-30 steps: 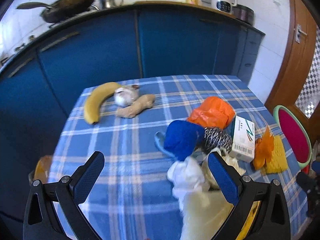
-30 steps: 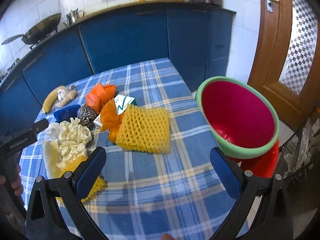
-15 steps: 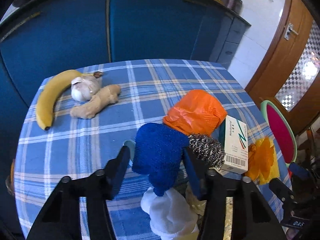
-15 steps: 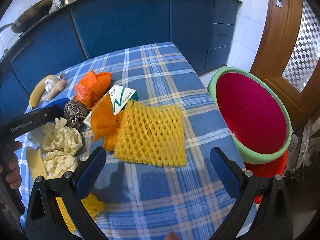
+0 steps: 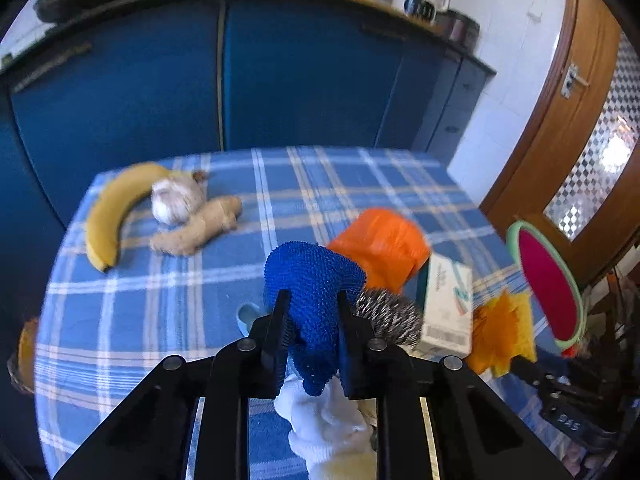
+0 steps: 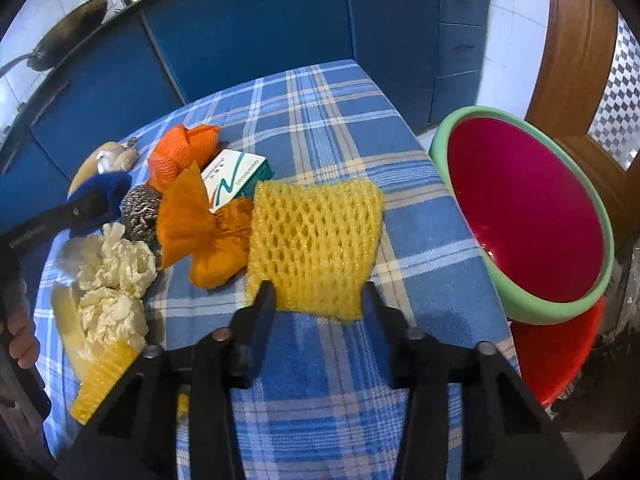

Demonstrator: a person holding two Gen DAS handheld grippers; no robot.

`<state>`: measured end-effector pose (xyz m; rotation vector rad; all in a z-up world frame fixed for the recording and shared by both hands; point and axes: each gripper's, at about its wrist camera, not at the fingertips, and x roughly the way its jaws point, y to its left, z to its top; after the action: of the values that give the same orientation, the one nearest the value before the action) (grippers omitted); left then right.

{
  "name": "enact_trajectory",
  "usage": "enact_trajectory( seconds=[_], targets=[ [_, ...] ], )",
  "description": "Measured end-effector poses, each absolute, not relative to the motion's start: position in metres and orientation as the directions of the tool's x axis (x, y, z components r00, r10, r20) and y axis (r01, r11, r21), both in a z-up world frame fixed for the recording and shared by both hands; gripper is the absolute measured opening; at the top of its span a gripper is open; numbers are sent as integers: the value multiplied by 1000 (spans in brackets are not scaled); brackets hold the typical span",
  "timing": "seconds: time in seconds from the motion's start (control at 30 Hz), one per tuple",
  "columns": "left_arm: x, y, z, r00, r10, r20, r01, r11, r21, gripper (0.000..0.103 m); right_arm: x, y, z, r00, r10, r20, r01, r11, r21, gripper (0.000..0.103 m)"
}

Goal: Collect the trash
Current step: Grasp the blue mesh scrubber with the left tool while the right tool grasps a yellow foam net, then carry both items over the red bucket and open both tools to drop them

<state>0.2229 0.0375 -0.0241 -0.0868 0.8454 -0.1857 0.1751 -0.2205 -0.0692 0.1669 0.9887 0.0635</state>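
My left gripper [image 5: 312, 304] is shut on a blue knobbly scrubber [image 5: 316, 280] and holds it over the checked table [image 5: 168, 304]. Around it lie an orange bag [image 5: 380, 252], a steel wool ball [image 5: 388, 312], a white medicine box [image 5: 446, 304] and white crumpled paper [image 5: 324, 424]. My right gripper [image 6: 318, 300] has its jaws narrowed on either side of the near edge of a yellow foam net [image 6: 316, 240]; whether they grip it is unclear. Beside the net lie orange wrap [image 6: 200, 228], the box [image 6: 236, 180] and cream crumpled paper [image 6: 116, 264]. The left gripper also shows in the right wrist view [image 6: 88, 204].
A green-rimmed red basin [image 6: 528, 208] stands just off the table's right edge, over a red bin [image 6: 560, 360]. A banana [image 5: 116, 216], garlic [image 5: 176, 200] and ginger [image 5: 196, 228] lie at the far left. Blue cabinets [image 5: 280, 72] stand behind.
My left gripper has closed on the blue scrubber and lifted it. My right gripper has moved forward to the yellow net and its jaws have narrowed around the net's near edge.
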Motion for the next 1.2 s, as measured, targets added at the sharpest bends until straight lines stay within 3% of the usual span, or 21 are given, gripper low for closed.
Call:
enact_trajectory(
  seconds=[0.13, 0.23, 0.7, 1.2],
  targets=[
    [207, 37, -1, 684, -197, -702, 133, 980, -146, 20, 172, -218, -66, 559, 154, -815, -13, 984, 178, 20],
    [195, 33, 14, 705, -196, -681, 141, 981, -136, 20, 166, -218, -58, 581, 170, -796, -32, 982, 186, 15],
    [159, -8, 44, 724, -248, -644, 185, 969, -164, 20, 120, -248, -2, 680, 169, -714, -61, 983, 175, 13],
    [161, -107, 54, 694, -320, -645, 302, 943, -142, 20, 108, -327, 31, 710, 62, -701, 23, 994, 111, 13]
  ],
)
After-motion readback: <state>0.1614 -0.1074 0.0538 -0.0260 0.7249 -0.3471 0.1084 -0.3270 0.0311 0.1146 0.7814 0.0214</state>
